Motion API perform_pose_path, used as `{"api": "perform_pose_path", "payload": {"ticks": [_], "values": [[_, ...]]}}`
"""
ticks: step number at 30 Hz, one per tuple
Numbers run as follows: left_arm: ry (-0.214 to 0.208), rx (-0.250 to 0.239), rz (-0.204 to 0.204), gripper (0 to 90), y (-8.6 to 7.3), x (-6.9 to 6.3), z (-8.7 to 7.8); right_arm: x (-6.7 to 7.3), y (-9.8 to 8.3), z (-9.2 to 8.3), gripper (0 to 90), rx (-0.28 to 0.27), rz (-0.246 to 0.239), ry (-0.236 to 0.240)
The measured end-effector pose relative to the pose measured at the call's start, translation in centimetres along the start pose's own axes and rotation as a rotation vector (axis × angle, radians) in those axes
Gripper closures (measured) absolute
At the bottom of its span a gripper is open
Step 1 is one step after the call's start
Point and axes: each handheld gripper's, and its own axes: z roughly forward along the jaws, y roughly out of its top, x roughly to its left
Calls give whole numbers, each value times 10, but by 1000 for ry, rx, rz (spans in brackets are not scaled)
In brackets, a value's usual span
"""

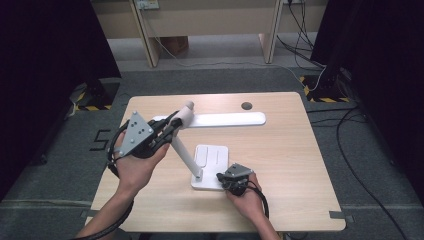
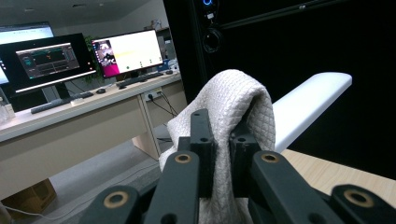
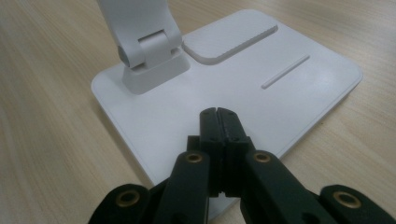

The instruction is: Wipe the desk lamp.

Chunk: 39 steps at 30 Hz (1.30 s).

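The left gripper (image 1: 172, 126), clamped on a cloth (image 2: 229, 107), wipes the lamp (image 1: 200, 150) at table centre, while the right gripper (image 1: 223, 177), shut empty, pins its base at five o'clock; next, sliding along the head.

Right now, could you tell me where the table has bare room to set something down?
The widest bare patch of the table lies right of the lamp base, out to the right edge. A narrower strip runs behind the lamp head, around the round hole. It is crowded at the left and front, by both tongs.
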Motion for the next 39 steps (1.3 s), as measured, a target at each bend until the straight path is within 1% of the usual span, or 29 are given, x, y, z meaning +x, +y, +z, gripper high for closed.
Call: {"api": "perform_pose_path", "payload": {"ticks": [7,20,32,39], "values": [[-3,-6,-11,837,0,-3,4,0,0,0,900,-1,-2,-1],[-9,-11,-17,836,0,-7,9,0,0,0,900,0,-3,-2],[-15,-10,-12,836,1,-10,13,1,0,0,900,2,-6,-5],[-20,-8,-8,836,2,-14,17,1,0,0,900,2,-6,-5]]}}
